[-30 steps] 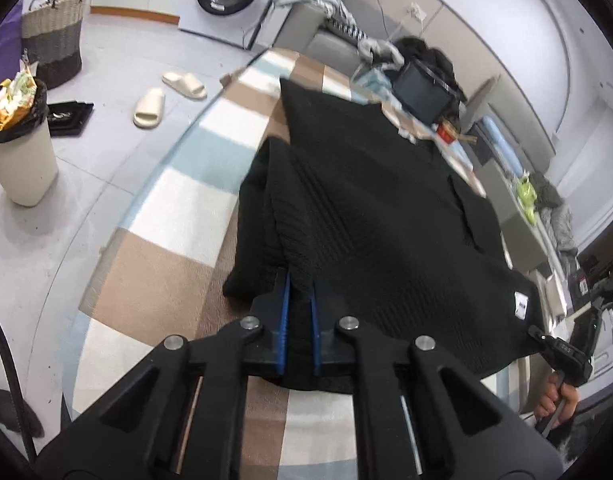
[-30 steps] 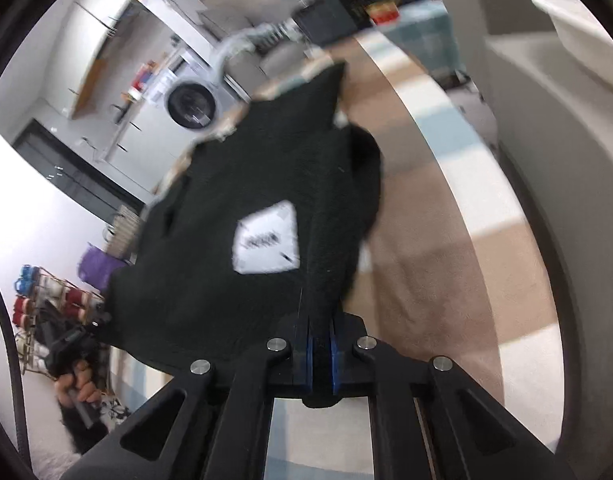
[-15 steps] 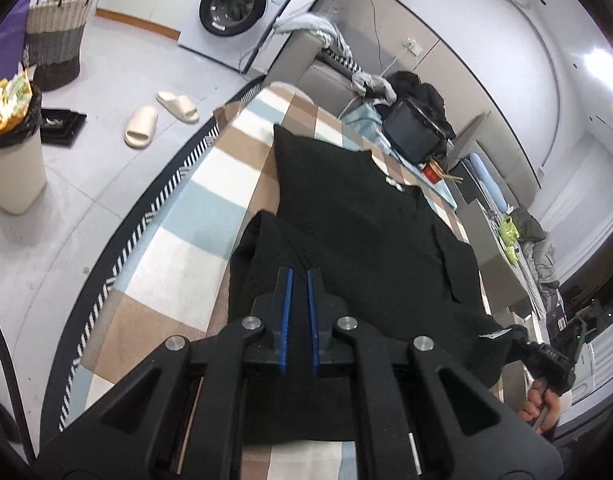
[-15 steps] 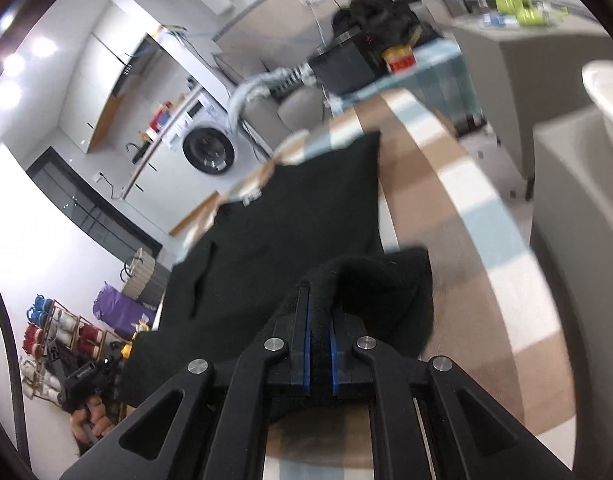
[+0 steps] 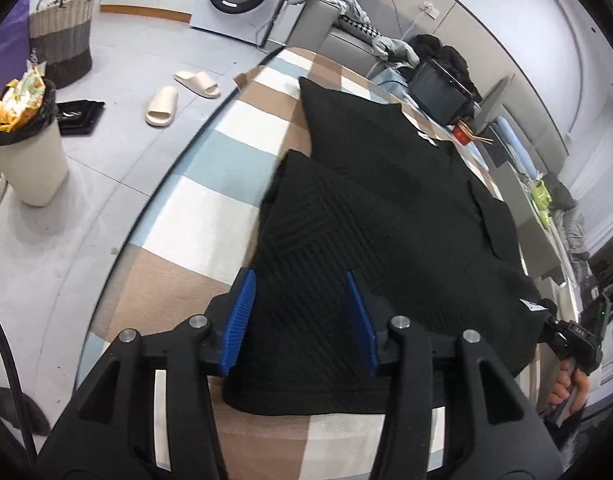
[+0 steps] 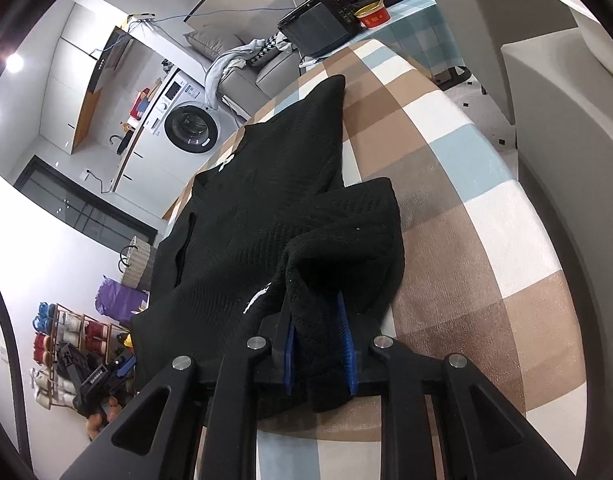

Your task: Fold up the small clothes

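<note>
The black sweater (image 5: 386,216) lies on the checked rug (image 5: 210,208), its near hem folded over. Both jaws have just been opening: left hand-held gripper (image 5: 302,320) apart, right hand-held gripper (image 6: 318,344) barely apart around a bunched fold. Back away low so the fold stays flat.

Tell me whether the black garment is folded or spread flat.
Partly folded: the garment has its near end doubled back over itself on the checked cloth.

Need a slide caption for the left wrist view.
Left gripper, jaws just opened, straddles the folded black knit garment on the checked cloth.
</note>
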`<state>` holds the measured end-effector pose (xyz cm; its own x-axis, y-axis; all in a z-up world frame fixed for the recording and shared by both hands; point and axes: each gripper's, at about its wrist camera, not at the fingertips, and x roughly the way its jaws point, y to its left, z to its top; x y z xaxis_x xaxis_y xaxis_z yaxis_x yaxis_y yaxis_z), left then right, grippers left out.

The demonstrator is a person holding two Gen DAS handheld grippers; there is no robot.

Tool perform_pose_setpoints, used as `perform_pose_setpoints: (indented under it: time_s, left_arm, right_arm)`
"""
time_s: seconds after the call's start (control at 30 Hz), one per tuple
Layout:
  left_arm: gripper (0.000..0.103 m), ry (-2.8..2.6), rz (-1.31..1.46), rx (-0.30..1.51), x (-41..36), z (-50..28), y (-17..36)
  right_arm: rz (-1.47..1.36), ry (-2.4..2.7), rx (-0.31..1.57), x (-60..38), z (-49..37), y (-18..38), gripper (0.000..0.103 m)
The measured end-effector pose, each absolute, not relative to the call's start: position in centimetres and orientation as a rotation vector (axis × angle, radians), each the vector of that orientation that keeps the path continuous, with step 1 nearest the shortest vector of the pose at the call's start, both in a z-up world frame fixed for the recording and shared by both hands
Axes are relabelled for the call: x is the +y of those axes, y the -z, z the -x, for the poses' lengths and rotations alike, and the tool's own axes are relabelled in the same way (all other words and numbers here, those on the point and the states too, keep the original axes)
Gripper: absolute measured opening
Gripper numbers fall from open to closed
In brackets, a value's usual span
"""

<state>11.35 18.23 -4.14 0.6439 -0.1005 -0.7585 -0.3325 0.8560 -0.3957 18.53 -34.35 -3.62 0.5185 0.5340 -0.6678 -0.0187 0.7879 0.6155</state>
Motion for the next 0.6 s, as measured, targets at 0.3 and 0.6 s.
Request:
perform_pose_setpoints:
  time_s: [0.3,0.6]
  left_arm:
    - [0.048,-0.097,0.532,0.898,17.6,-11.7,4.3]
    - [0.045,-0.117,0.494,0.916,16.9,-12.6,5.0]
  right_arm:
    - [-0.604,-0.356,0.983,-34.4,-18.6,4.0,0.019]
    - [-0.607,-0.355,0.985,-34.4,-18.5,4.1,0.020]
